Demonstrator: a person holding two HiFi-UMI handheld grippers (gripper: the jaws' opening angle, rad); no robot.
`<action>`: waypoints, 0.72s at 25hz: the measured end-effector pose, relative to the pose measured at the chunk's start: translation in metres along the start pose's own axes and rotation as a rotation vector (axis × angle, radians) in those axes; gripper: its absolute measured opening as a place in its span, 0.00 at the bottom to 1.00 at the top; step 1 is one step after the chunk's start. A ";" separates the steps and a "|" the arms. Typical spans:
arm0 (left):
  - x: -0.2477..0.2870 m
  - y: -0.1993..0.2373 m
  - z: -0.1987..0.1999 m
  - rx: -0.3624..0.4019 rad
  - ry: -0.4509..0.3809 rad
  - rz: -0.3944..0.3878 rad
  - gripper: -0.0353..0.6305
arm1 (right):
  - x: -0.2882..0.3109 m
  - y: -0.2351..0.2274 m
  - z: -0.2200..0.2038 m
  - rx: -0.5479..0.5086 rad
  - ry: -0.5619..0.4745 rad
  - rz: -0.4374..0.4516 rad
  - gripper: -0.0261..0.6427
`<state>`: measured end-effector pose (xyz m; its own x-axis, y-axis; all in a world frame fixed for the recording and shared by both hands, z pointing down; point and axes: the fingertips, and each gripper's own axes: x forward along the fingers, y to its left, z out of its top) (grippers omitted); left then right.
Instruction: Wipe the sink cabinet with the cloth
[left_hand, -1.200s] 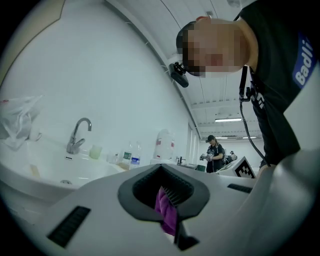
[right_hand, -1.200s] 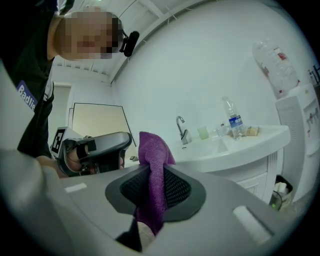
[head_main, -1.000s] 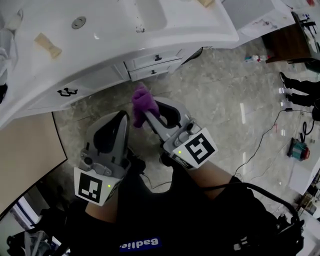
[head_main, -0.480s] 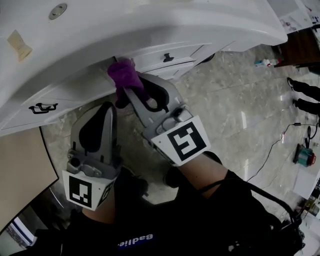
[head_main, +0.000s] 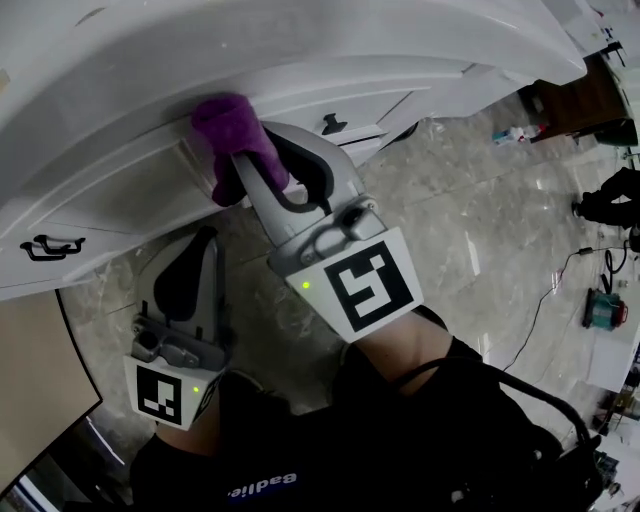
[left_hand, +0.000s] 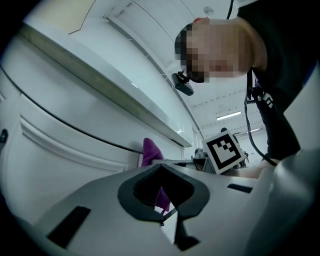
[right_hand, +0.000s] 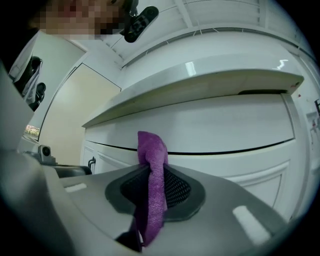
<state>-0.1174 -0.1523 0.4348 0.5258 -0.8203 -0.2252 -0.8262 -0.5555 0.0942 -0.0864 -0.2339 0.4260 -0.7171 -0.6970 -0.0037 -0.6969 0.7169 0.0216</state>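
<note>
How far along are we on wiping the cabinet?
Done: cloth is clamped in the right gripper. In hand: it meets the sink cabinet high up, under the counter edge. To do: no wiped streak shows, so most of it likely remains; the left gripper hangs shut, empty.

Marbled floor (head_main: 450, 220) carries the sink cabinet (head_main: 120, 190) and a cable (head_main: 541, 300).
</note>
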 end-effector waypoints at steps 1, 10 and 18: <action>0.000 -0.001 -0.006 -0.001 0.005 -0.007 0.06 | -0.003 -0.006 -0.001 0.003 0.000 -0.009 0.13; 0.014 -0.022 -0.029 -0.009 0.009 -0.067 0.06 | -0.058 -0.117 0.002 0.041 0.012 -0.210 0.13; 0.021 -0.041 -0.041 -0.038 0.042 -0.121 0.06 | -0.118 -0.227 0.001 0.090 0.012 -0.435 0.13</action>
<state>-0.0642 -0.1520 0.4662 0.6295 -0.7518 -0.1964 -0.7485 -0.6546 0.1061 0.1566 -0.3139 0.4202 -0.3572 -0.9338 0.0187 -0.9324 0.3553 -0.0661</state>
